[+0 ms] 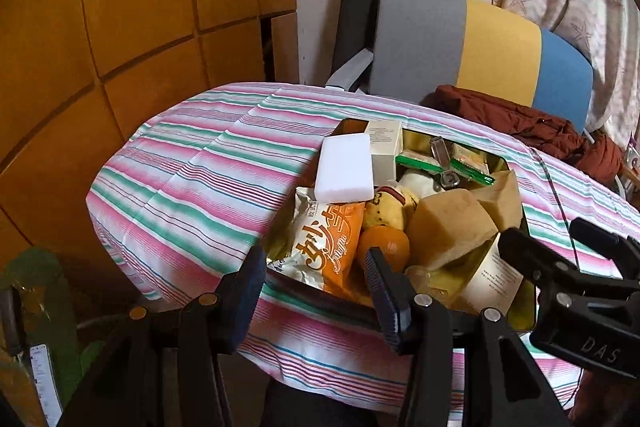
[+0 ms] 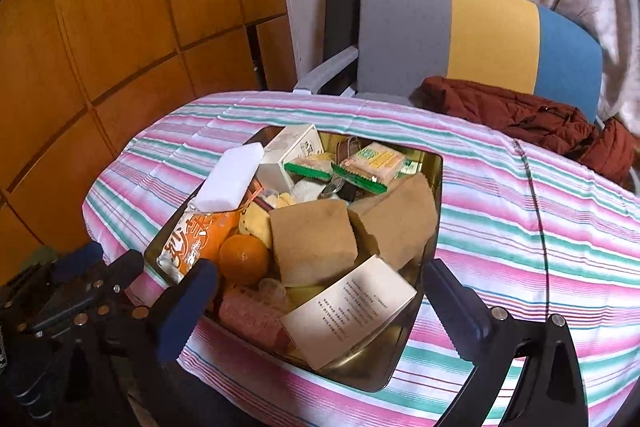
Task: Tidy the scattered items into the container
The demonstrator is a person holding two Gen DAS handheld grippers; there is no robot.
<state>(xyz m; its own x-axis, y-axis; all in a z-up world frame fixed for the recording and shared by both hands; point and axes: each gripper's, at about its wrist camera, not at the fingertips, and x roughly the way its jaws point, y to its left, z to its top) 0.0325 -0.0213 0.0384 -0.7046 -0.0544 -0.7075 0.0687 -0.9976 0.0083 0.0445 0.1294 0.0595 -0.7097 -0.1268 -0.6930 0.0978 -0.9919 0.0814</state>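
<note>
Nearest to us, our left gripper (image 1: 316,279) hangs over the near rim of the tin with its jaws partly apart and nothing between them. Our right gripper (image 2: 320,287) stands with its jaws spread wide, also empty, above the near end of the container.

Just beyond the fingertips sits the metal tin (image 2: 360,379) on the striped tablecloth (image 2: 520,211), and we judge it nearly overfull. At its near end lie a white printed box (image 2: 352,311) and a pink roller-like item (image 2: 252,311). Behind them come an orange (image 2: 243,259), an orange snack bag (image 1: 320,247) hanging over the left rim, and two brown blocks (image 2: 312,243). Further back sit green-edged cracker packets (image 2: 372,163) and a cream carton (image 2: 294,147).

A white sponge block (image 1: 346,167) rests on top of the pile, tilted and jutting past the rim. We see no loose item left on the cloth in either view, so the gathering looks done, bar settling that block and the bag.

Past the table stands a grey, yellow and blue chair (image 1: 500,47) with a rust-red jacket (image 1: 520,123) on it, well clear of our work.
</note>
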